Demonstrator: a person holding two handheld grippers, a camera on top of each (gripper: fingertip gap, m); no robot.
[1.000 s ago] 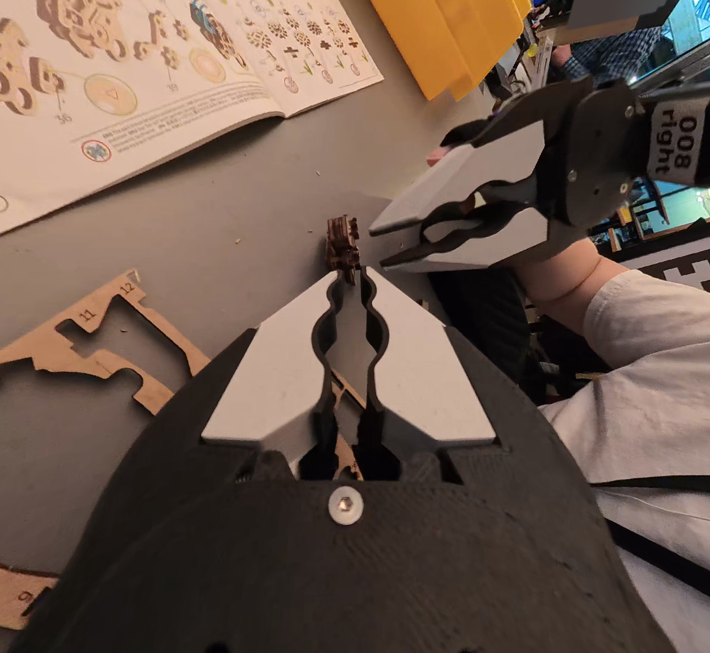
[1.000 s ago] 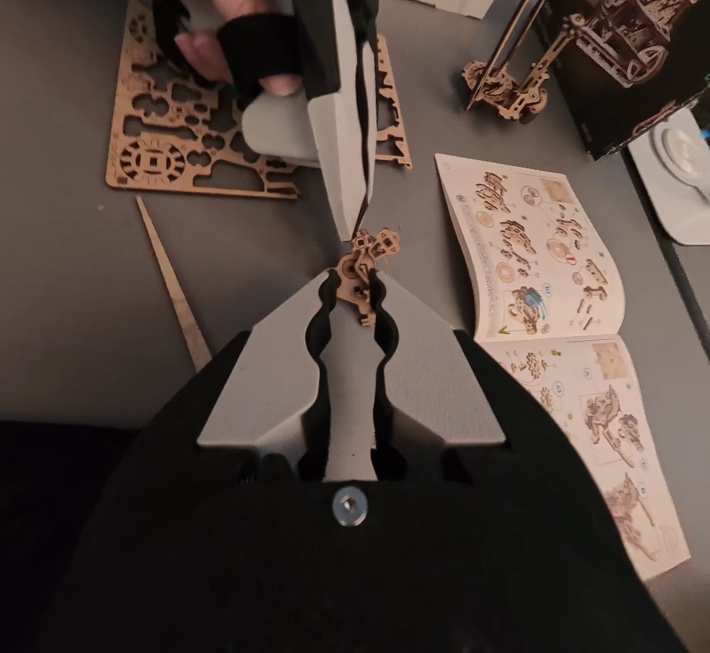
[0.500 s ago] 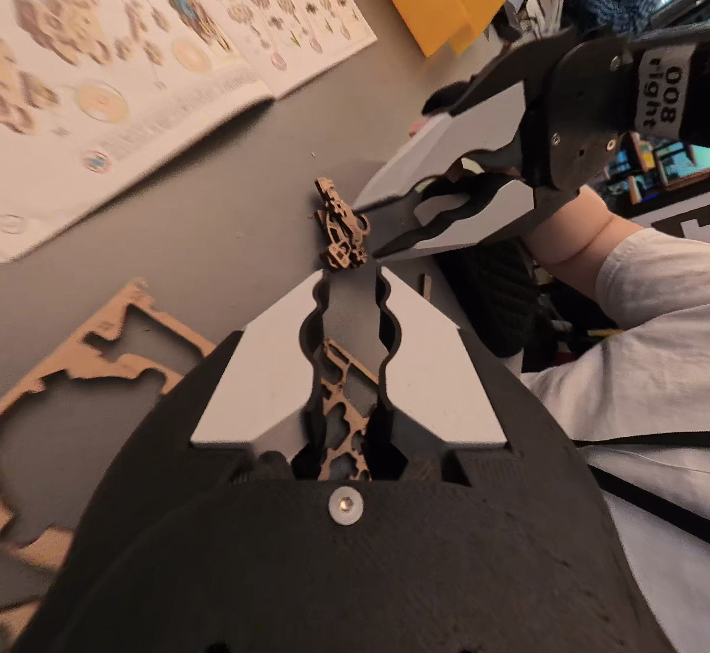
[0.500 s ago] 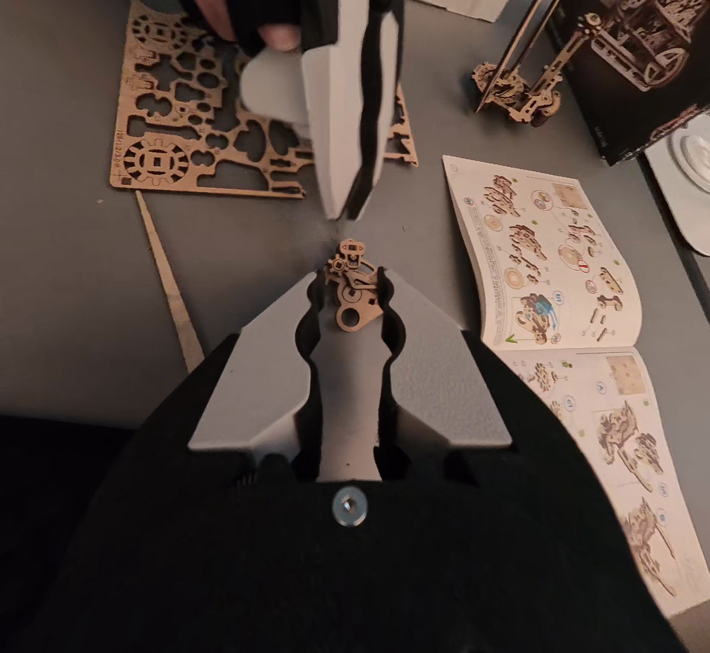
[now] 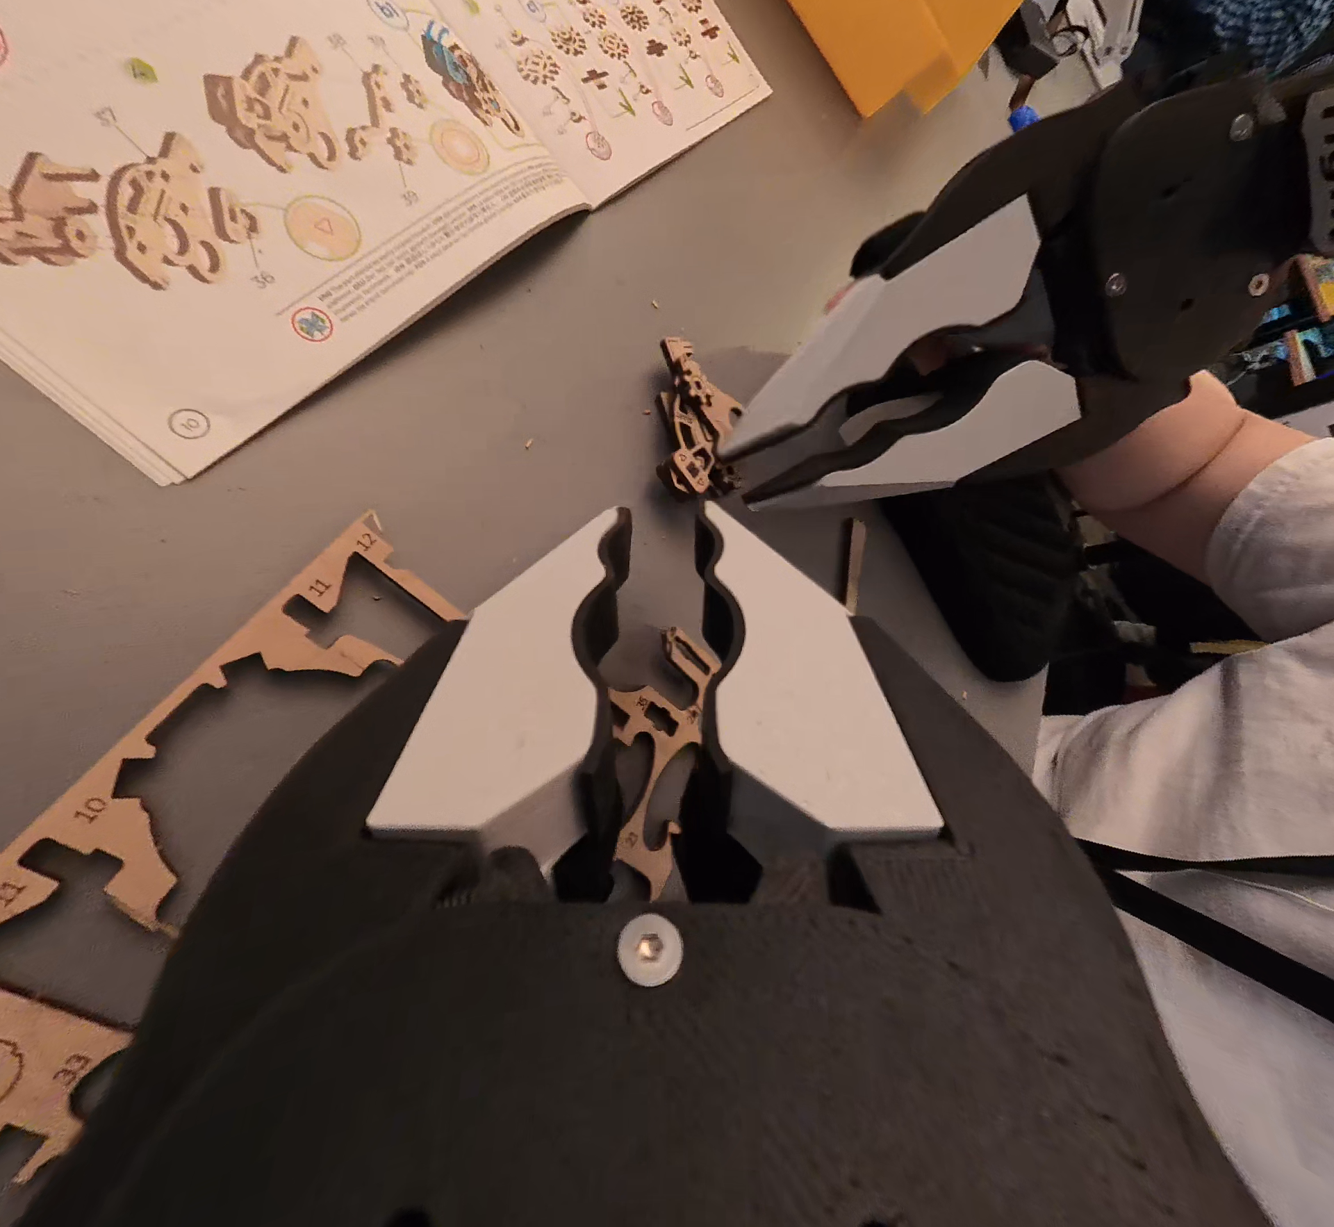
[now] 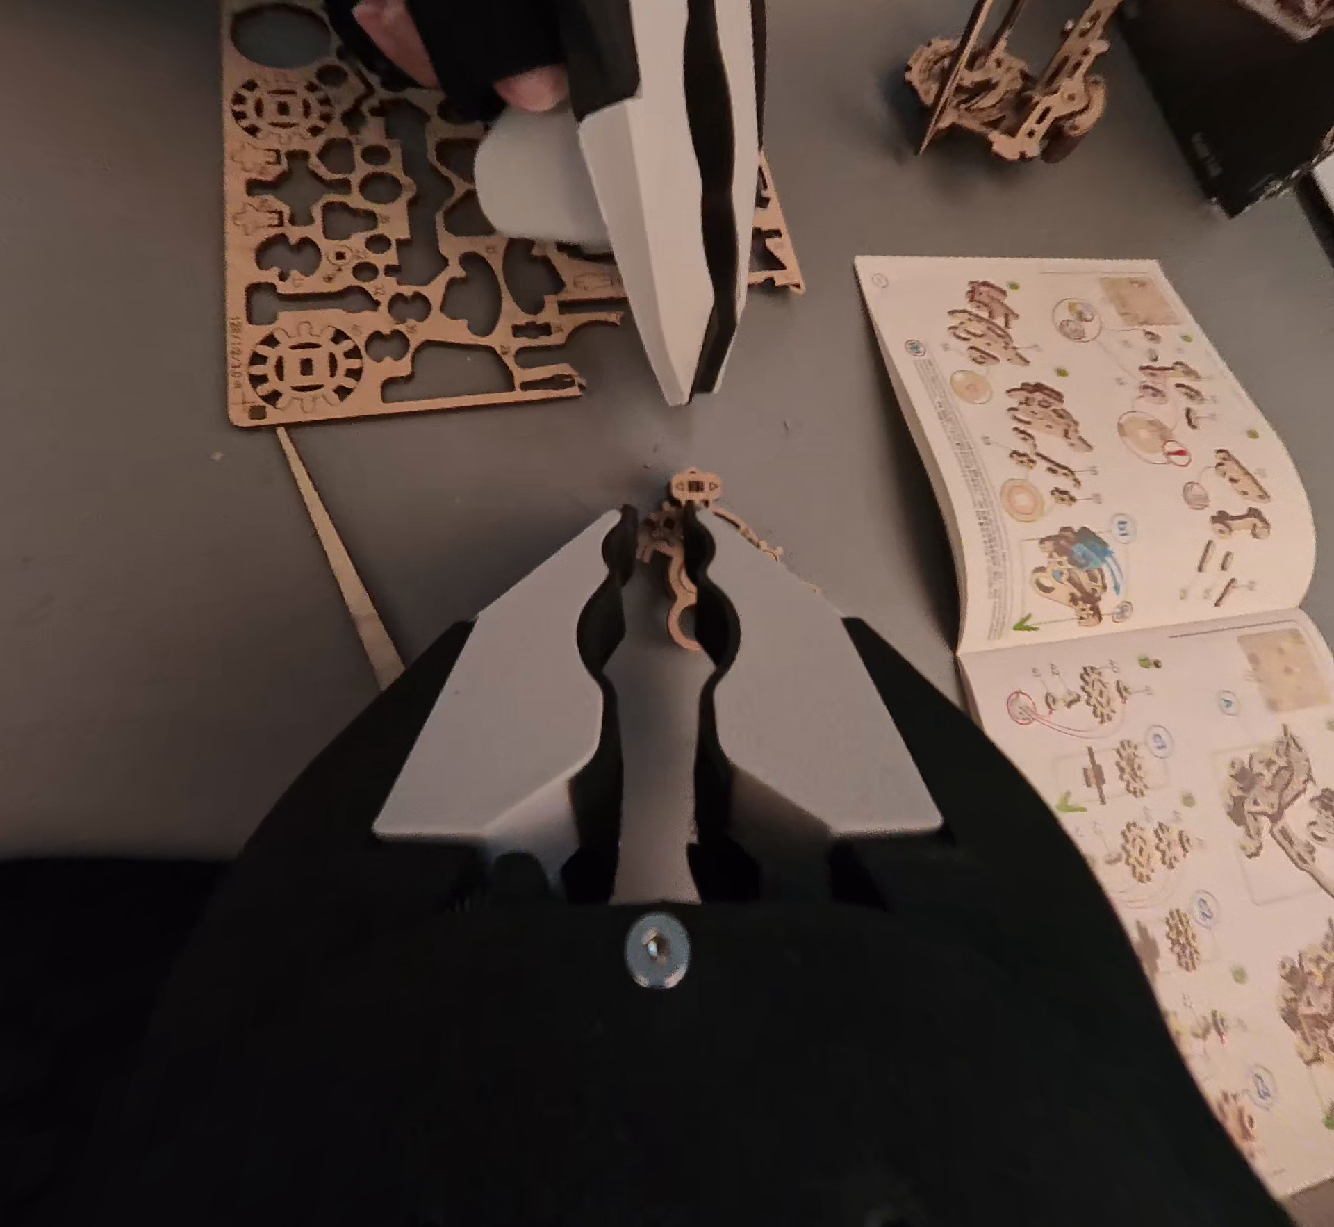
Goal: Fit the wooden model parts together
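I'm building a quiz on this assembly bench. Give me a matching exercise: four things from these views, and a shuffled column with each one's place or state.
Things
1. small wooden assembly
2. left gripper
3. instruction booklet
4. punched-out part sheet

Places or states
A. lying open on the grey table
B. flat on the table, most cutouts empty
C. pinched at the right gripper's tips
D. open, nothing between its tips

Pairs: 1-C, 2-D, 3-A, 4-B

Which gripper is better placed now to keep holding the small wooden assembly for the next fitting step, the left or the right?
Probably the right gripper: its tips hold the small wooden assembly above the table. The left gripper is open and empty, just short of it.
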